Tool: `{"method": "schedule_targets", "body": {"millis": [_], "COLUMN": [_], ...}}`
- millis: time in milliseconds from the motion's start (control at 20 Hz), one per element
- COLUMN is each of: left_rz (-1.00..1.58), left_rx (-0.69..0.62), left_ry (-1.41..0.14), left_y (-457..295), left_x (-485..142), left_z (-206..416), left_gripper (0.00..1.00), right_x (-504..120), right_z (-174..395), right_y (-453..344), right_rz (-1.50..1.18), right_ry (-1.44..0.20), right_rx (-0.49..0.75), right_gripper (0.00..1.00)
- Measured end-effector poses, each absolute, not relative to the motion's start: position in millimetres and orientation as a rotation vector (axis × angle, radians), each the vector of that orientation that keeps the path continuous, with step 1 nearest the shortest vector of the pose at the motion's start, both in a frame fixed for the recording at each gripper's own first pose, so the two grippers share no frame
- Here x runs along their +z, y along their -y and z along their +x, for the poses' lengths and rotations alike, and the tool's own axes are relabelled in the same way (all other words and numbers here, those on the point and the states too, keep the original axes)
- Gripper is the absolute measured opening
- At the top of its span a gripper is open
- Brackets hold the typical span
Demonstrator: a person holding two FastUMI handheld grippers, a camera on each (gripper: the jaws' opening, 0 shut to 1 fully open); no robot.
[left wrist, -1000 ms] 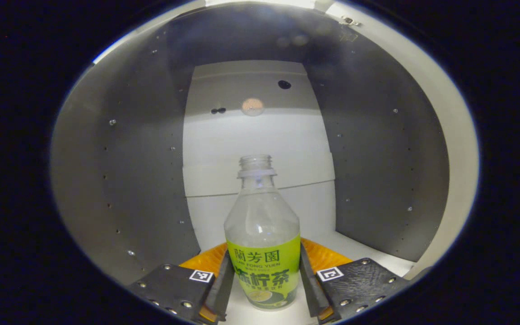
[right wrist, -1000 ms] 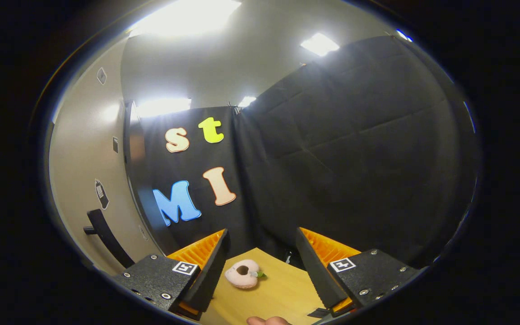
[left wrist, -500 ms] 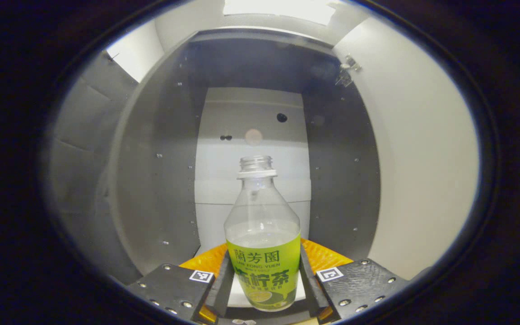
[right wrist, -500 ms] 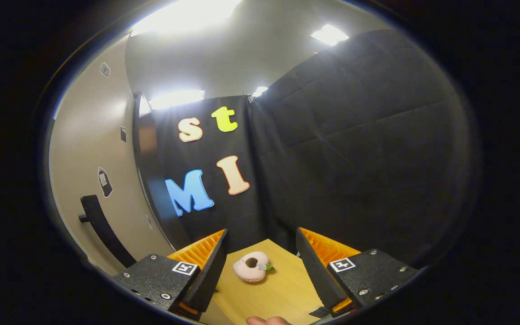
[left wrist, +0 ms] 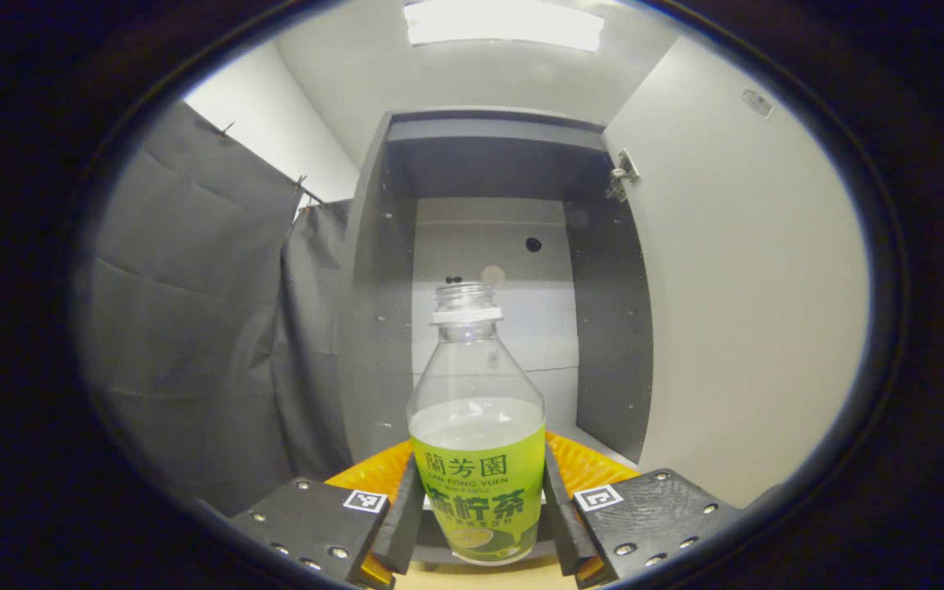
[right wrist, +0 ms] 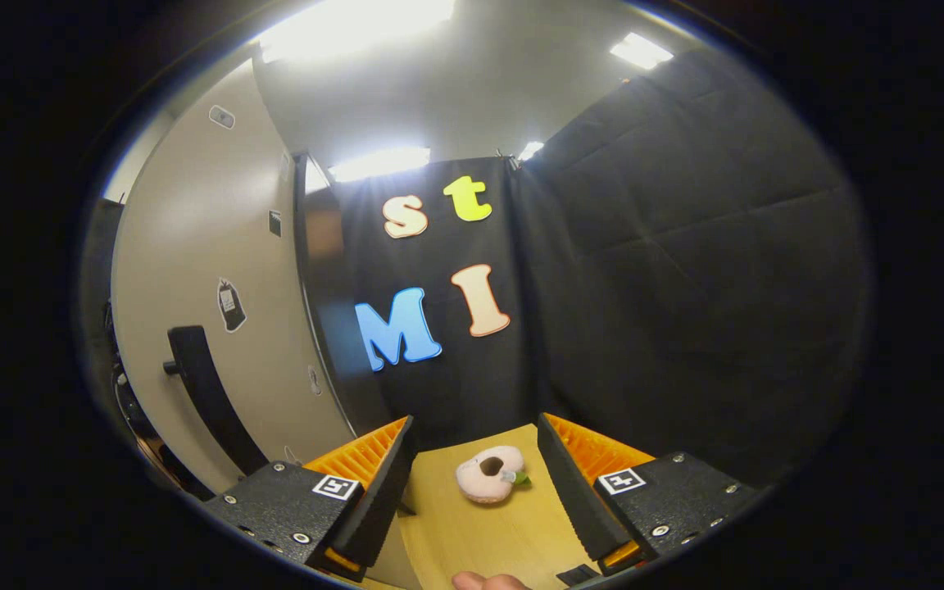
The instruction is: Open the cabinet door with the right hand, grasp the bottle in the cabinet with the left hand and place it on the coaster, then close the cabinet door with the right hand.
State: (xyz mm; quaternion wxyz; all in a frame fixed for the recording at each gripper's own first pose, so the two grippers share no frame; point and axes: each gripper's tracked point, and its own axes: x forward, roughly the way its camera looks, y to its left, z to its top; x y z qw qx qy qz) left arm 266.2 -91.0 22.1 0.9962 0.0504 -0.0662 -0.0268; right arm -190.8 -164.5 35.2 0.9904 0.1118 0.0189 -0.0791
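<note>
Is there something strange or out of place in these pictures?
The bottle, clamped upright in the left gripper, has no cap though liquid is inside. A pink plush toy lies on the table.

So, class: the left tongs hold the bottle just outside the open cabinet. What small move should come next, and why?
Probably keep drawing the bottle clear of the cabinet toward the table: the left tongs grip its label on both sides, its base looks lifted, and the door stands open.

Clear bottle [left wrist: 476,426] with lime-green label, grey cabinet [left wrist: 488,246], pink toy [right wrist: 488,474]
</note>
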Motion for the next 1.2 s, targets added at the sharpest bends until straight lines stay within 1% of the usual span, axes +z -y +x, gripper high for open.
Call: {"method": "schedule_targets", "body": {"millis": [250, 350, 400, 450, 550, 600, 650, 700, 800, 850, 950, 1050, 1200], "left_rz": [0.164, 0.181, 0.212, 0.253, 0.290, 0.285, 0.267, 0.250, 0.237, 0.231, 0.240, 0.254, 0.251], "left_rx": [0.011, -0.003, -0.008, -0.010, -0.001, 0.005, 0.009, 0.022, 0.059, 0.076, 0.095, 0.111, 0.142], "left_ry": [0.122, 0.159, 0.173, 0.176, 0.171, 0.169, 0.168, 0.162, 0.160, 0.158, 0.162, 0.145, 0.088], "left_y": [84, 86, 85, 83, 79, 79, 80, 78, 75, 77, 79, 77, 71], "left_x": [24, 30, 29, 24, 22, 24, 25, 25, 22, 20, 20, 15, 8], "left_z": [260, 258, 260, 261, 261, 261, 260, 261, 264, 266, 264, 267, 281], "left_gripper": [0.75, 0.75, 0.68, 0.75, 0.75, 0.68, 0.68, 0.75, 0.75, 0.68, 0.68, 0.68, 0.68], "right_x": [10, -2, -9, -15, -29, -37, -42, -48, -63, -78, -119, -155, -181], "right_z": [-183, -179, -178, -177, -174, -174, -174, -174, -174, -173, -169, -172, -174], "right_y": [151, 149, 148, 148, 144, 143, 144, 144, 143, 141, 132, 132, 126], "right_rz": [0.186, 0.163, 0.153, 0.144, 0.122, 0.107, 0.092, 0.075, 0.029, 0.006, -0.021, -0.040, -0.101], "right_ry": [-0.087, -0.095, -0.099, -0.101, -0.110, -0.115, -0.110, -0.104, -0.107, -0.134, -0.239, -0.322, -0.354], "right_rx": [-0.071, -0.063, -0.065, -0.068, -0.069, -0.075, -0.085, -0.094, -0.103, -0.099, -0.059, -0.067, -0.067], "right_gripper": [0.90, 0.90, 0.90, 0.90, 0.90, 0.90, 0.90, 0.90, 0.90, 0.90, 0.90, 0.91, 0.91]}}
